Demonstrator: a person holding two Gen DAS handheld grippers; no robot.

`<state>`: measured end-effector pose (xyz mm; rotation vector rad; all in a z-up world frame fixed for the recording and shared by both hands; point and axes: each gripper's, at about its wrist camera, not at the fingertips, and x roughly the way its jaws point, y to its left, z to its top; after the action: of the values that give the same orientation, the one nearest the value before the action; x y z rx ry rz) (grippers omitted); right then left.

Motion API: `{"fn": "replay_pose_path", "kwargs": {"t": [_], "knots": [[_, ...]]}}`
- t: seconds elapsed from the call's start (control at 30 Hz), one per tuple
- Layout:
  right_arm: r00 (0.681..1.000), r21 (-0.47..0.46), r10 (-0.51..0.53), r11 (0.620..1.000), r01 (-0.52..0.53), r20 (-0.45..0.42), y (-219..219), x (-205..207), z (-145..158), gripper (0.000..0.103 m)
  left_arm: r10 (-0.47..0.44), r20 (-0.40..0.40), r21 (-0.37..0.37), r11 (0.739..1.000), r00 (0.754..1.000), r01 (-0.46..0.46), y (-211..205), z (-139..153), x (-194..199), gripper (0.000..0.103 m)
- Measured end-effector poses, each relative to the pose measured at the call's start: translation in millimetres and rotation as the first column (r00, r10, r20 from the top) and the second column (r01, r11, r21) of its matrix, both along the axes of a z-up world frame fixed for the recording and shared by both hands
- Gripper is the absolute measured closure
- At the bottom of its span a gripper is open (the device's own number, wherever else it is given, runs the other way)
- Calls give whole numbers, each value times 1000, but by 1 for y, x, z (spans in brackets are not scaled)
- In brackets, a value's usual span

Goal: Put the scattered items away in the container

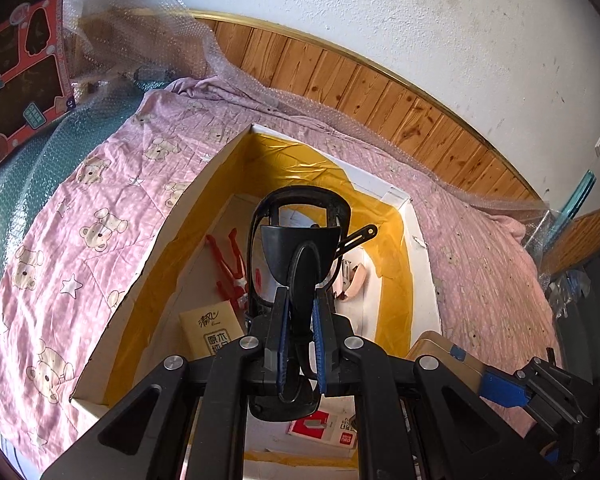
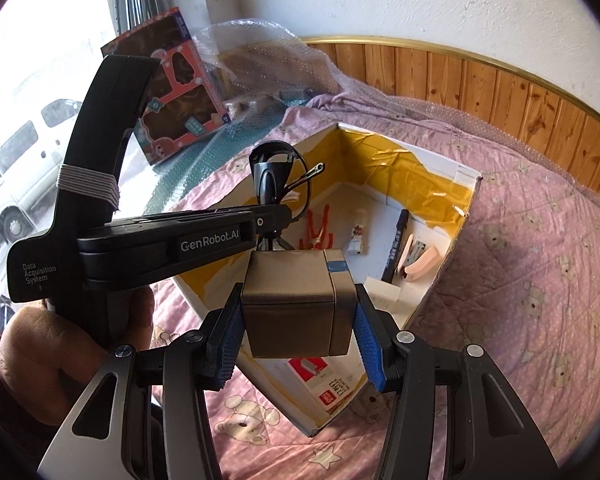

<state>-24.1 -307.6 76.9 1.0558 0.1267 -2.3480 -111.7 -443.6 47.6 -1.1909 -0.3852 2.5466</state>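
A white cardboard box (image 1: 204, 184) lined with yellow tape lies open on the bed. My left gripper (image 1: 303, 296) is shut on a black plastic item with a loop frame (image 1: 300, 240), held over the box's inside. In the right wrist view this left gripper (image 2: 276, 216) reaches in from the left with the black item (image 2: 270, 172) above the box (image 2: 462, 236). My right gripper (image 2: 298, 300) is shut on a bronze metal cube (image 2: 292, 308), just above the box's near corner. Inside lie a red tool (image 2: 318, 232), a black pen (image 2: 398, 244) and a pink stapler (image 2: 420, 260).
The box also holds a tissue pack (image 1: 212, 332) and a red-and-white staples box (image 2: 328, 380). A pink bear-print sheet (image 2: 540, 280) covers the bed. Wood panelling (image 1: 380, 92) runs behind it. Bubble wrap (image 2: 260, 52) and a red toy package (image 2: 180, 88) sit at the far left.
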Motion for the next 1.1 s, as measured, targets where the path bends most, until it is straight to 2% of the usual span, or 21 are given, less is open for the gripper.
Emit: {"fn": "replay_pose_path", "kwargs": {"t": [0.37, 0.53, 0.87, 1.1], "knots": [[999, -4, -20, 1000, 20, 35, 7, -7, -7, 49, 9, 15, 11, 1000, 1000, -9, -1, -1, -2, 91], [998, -27, -41, 999, 42, 38, 17, -9, -5, 48, 33, 56, 58, 998, 998, -36, -12, -3, -6, 66], [999, -31, -53, 998, 53, 4, 28, -4, 11, 48, 96, 33, 139, 985, 995, -99, -34, 14, -3, 65], [999, 25, -51, 998, 52, -14, 32, 5, 19, 48, 115, -22, 150, 982, 993, -111, -32, 33, 9, 44]]}}
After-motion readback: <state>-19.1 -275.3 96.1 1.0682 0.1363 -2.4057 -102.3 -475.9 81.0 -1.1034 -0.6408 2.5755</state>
